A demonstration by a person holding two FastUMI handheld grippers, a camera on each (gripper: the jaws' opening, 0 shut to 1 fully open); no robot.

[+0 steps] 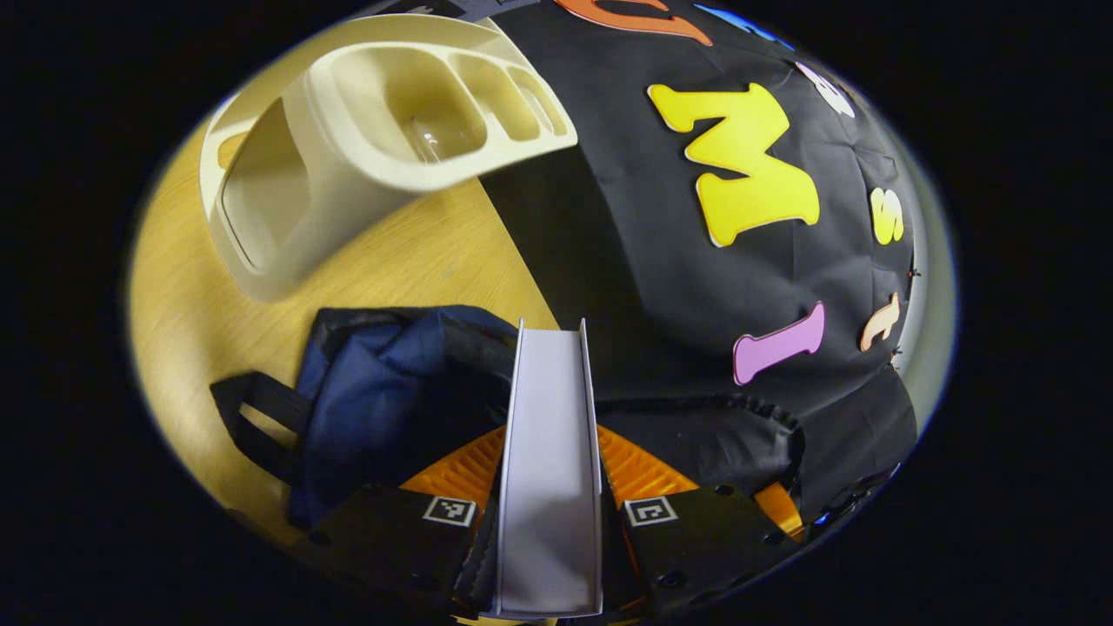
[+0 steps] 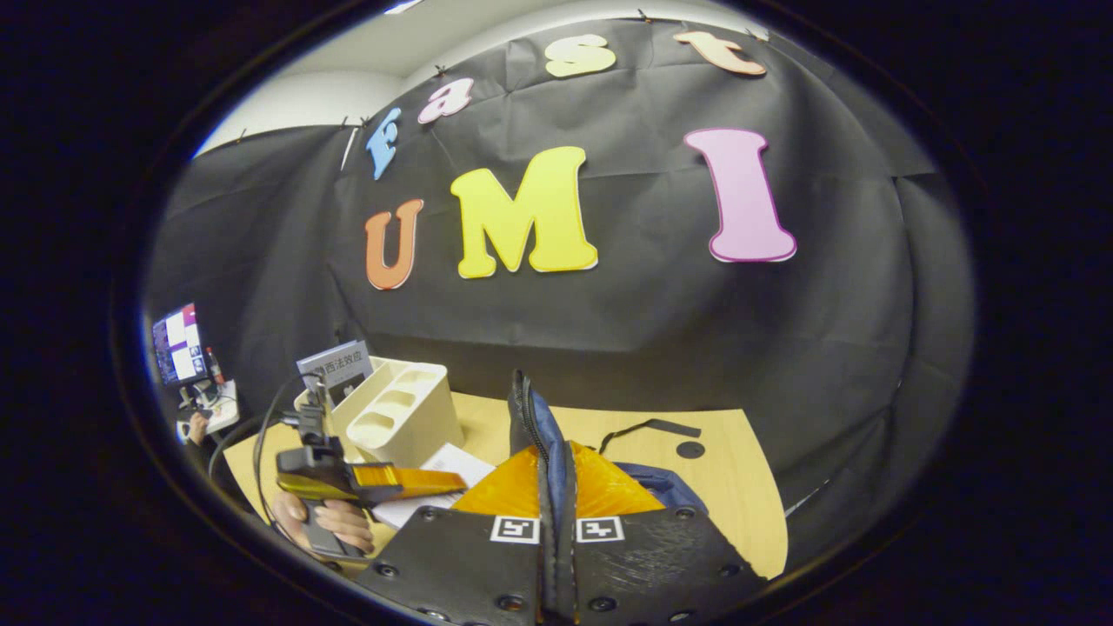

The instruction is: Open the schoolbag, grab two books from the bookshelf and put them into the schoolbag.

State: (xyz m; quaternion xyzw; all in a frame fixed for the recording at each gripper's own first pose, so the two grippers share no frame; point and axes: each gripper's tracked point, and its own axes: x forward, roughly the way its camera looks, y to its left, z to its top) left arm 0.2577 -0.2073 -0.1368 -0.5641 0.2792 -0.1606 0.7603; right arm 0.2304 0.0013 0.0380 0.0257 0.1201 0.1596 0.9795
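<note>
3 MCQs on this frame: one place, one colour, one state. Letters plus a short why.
1. Where is the book?
A. in the rack
B. between the left gripper's fingers
C. flat on the table

2. What colour is the schoolbag?
A. red
B. green
C. dark blue

3. What is the right gripper doing?
A. clamped on the bag's edge
B. wide open over the table
C. holding a book

Key: 1 B, the book stands edge-on in the left gripper. 2 C, navy fabric on the wooden table. 3 A, both fingers pinch the bag's zipped edge upright.
</note>
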